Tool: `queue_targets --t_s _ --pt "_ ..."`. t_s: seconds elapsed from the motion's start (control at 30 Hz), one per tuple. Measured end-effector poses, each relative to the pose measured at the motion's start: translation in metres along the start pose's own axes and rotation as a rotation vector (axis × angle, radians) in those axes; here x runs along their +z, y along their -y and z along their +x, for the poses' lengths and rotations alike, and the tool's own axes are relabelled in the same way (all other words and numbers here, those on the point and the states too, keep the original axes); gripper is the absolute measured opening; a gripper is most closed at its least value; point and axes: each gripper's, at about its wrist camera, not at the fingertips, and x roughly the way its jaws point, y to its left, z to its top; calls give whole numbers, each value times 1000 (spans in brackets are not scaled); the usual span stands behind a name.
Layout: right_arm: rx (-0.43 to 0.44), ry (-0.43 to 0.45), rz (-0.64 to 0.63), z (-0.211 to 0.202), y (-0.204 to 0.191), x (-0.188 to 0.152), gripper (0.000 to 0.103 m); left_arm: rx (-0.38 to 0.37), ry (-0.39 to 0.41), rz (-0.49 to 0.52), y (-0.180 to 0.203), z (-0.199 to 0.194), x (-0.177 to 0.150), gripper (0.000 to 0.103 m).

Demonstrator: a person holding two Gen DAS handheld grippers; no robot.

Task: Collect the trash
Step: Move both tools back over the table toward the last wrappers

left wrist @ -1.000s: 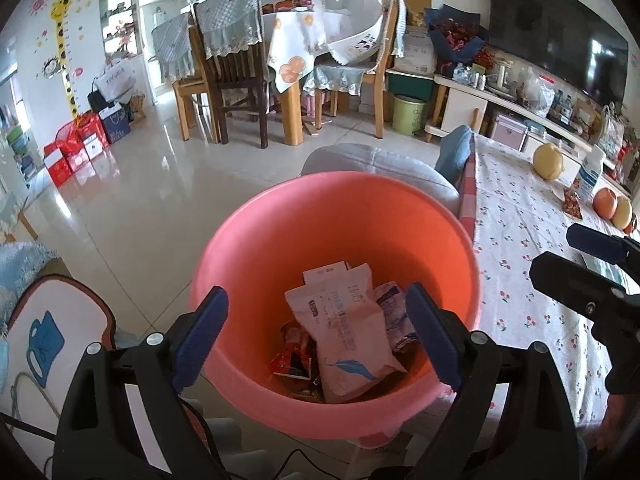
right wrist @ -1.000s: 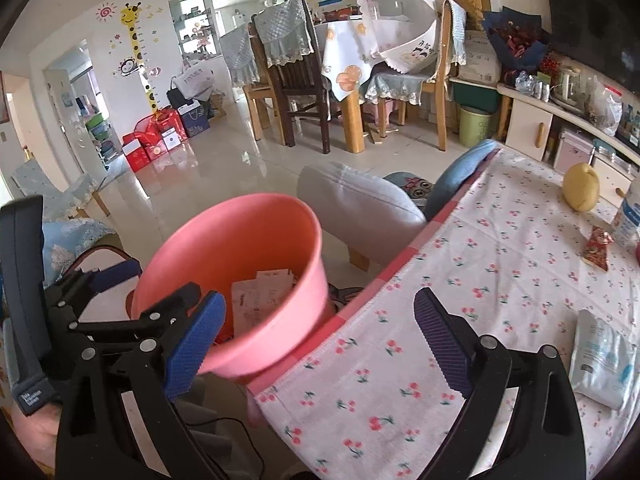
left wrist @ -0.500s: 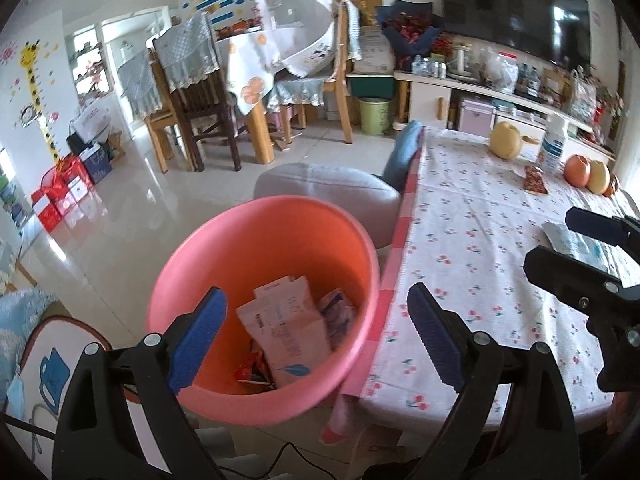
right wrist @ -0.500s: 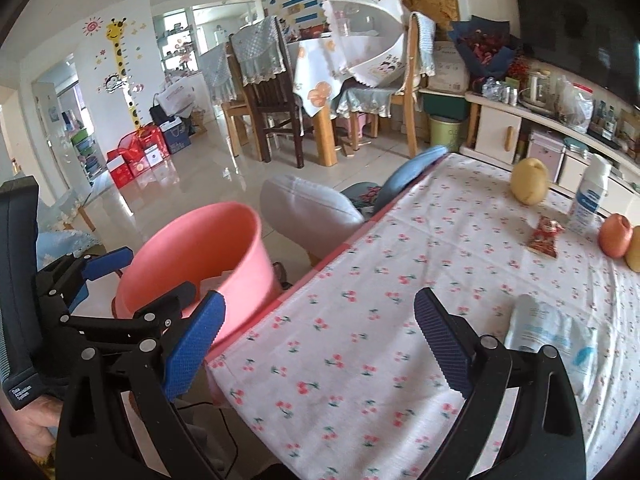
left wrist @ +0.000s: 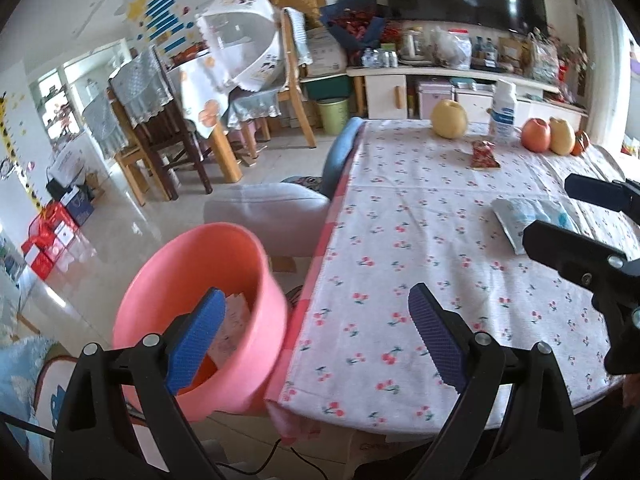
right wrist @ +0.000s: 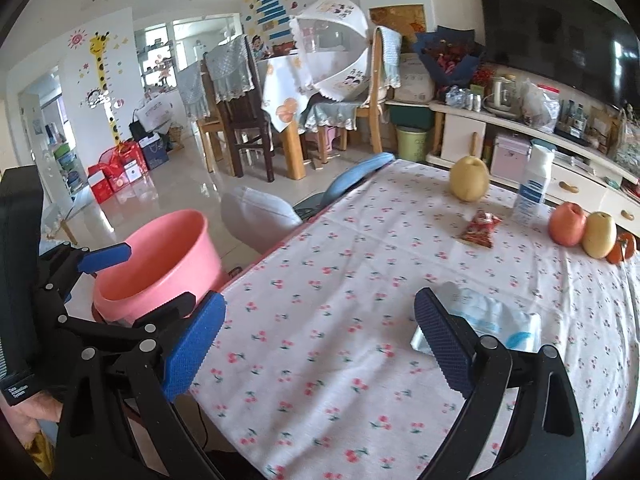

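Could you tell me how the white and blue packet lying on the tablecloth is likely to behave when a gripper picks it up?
The white and blue packet lies flat and crumpled, so it is probably light and floppy and would sag from a pinch. Its surface looks glossy, so it may slip. Lying flat on the tablecloth, it should slide, not roll.

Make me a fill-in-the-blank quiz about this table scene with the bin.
1. The bin beside the table is ____ in colour.
2. The tablecloth is printed with small red ____.
3. Both grippers, left and right, are ____.
4. The white-and-blue packet lies nearest the ____ gripper.

Answers: pink; cherries; open; right
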Motion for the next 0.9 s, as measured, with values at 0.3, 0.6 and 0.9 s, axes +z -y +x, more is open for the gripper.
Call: queue_targets --t_s 0.3,0.6,0.9 --pt "-45 21 76 -15 61 -16 94 -14 -3 90 46 0 13 93" --pt "-214 2 236 -35 175 -25 94 -142 21 145 106 2 48 93" --pt "-288 -40 392 -48 249 -41 94 -322 4 166 195 45 104 93"
